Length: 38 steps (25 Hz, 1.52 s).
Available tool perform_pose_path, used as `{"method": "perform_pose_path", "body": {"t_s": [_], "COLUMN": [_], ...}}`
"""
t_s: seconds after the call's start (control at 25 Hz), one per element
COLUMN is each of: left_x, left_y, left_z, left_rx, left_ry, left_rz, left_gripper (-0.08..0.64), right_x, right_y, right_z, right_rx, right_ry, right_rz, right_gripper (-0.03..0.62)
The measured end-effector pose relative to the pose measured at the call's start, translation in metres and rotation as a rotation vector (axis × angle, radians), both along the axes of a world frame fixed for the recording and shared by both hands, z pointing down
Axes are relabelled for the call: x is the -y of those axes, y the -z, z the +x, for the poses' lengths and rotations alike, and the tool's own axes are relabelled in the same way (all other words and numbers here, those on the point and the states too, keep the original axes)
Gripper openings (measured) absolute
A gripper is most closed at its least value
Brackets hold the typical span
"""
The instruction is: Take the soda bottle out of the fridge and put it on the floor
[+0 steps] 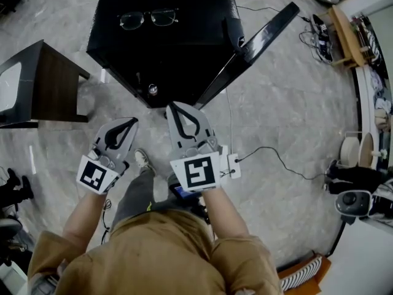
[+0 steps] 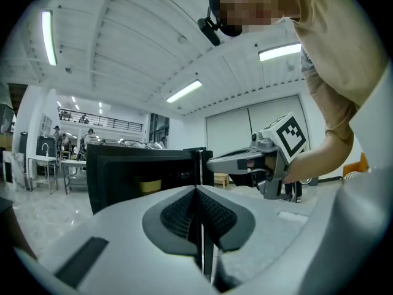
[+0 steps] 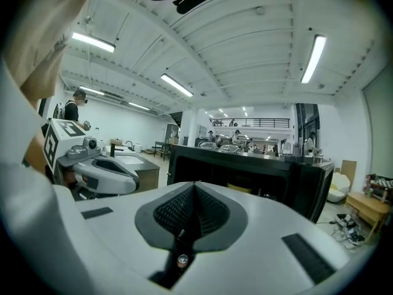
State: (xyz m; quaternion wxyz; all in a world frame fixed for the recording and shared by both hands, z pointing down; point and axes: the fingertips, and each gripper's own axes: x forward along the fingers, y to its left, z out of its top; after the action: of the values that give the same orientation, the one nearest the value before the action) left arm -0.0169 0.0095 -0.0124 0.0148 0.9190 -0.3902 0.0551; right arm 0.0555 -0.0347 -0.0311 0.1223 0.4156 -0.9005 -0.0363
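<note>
Left claw [image 2: 198,192] and right claw [image 3: 195,186], clenched empty, face open fridge [image 1: 159,35].
Unopened, they could topple the soda bottle [image 1: 152,90] inside.

The black fridge [image 1: 184,54] stands with door [image 1: 258,42] open (a yellowish bottle [image 2: 148,185] shows dimly inside)

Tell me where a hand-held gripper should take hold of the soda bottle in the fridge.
The soda bottle seems to stand upright just inside the fridge, whose door is swung open. So probably grip it around the upper body, coming in level from the open front; the walls close off every other side.
</note>
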Motion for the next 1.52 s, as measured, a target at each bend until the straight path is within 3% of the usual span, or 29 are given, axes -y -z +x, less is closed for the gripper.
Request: {"method": "perform_pose_path", "body": {"t_s": [0.36,0.8,1.12,1.32,1.52], "left_x": [0.005,0.009,0.015,0.016,0.012], "left_y": [0.05,0.106,0.148,0.157,0.157], "left_z": [-0.017,-0.055,-0.094,-0.122,-0.141], "left_rx": [-0.002,-0.044,-0.089,-0.136,-0.146], "left_ry": [0.002,0.043,0.126,0.208,0.266], "left_rz": [0.061,0.139,0.203,0.196,0.193], "left_gripper": [0.002,0.002,0.002,0.002,0.002], "right_x": [-0.002,0.0,-0.003,-0.008,-0.012], "right_y": [0.058,0.111,0.129,0.14,0.143], "right_z": [-0.001,0.003,0.011,0.026,0.046], "right_rx": [0.019,0.16,0.189,0.235,0.212], "right_ry": [-0.007,-0.083,-0.125,-0.174,-0.19], "right_rz": [0.074,0.118,0.103,0.095,0.094], "right_gripper": [0.0,0.0,0.0,0.002,0.002]}}
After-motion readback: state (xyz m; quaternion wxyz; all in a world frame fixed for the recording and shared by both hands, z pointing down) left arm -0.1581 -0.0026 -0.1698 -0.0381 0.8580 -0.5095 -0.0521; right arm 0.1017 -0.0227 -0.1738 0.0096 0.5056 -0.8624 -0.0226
